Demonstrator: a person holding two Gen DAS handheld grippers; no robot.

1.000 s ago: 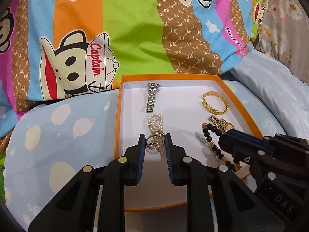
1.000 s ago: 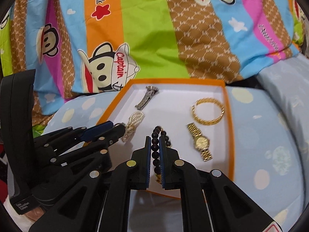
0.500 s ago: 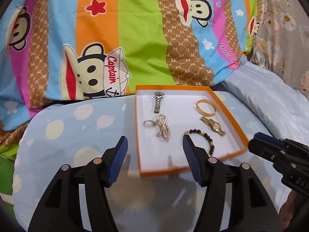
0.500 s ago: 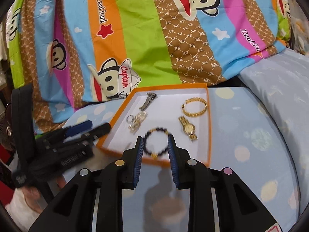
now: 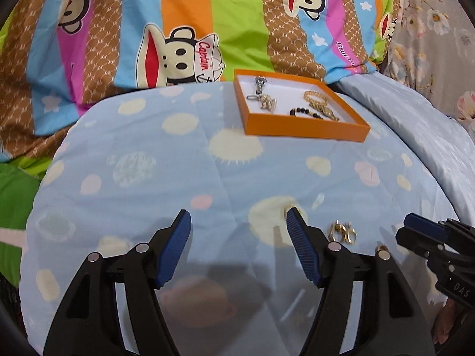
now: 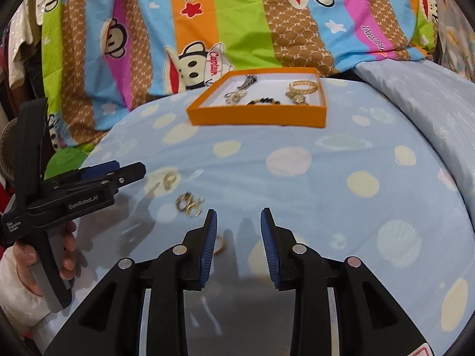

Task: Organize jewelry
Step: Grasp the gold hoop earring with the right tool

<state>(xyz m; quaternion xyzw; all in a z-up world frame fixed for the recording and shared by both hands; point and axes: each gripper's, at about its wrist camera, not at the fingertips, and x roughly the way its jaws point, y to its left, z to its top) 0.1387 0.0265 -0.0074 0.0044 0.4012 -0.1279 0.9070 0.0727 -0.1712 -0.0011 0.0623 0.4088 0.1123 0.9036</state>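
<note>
Gold rings [image 5: 341, 232] beside empty left tongs [image 5: 237, 222]

gold ring [image 6: 220, 244] half hidden behind tongs, earrings [image 6: 189, 204] blurred

One orange box [image 5: 305, 132] sits near the far edge of the blue quilt [image 5: 148, 178]. Inside it: two watches, one silver [image 5: 259, 84] and one gold [image 5: 326, 112], plus one gold bangle [image 5: 315, 98], one black bead bracelet [image 5: 305, 112] and one pearl piece [image 5: 267, 103]. Near the front edge lies one cluster of gold rings [image 5: 341, 233]; their number is unclear. Two grippers [image 6: 239, 238] [image 5: 239, 243] are in view.
</note>
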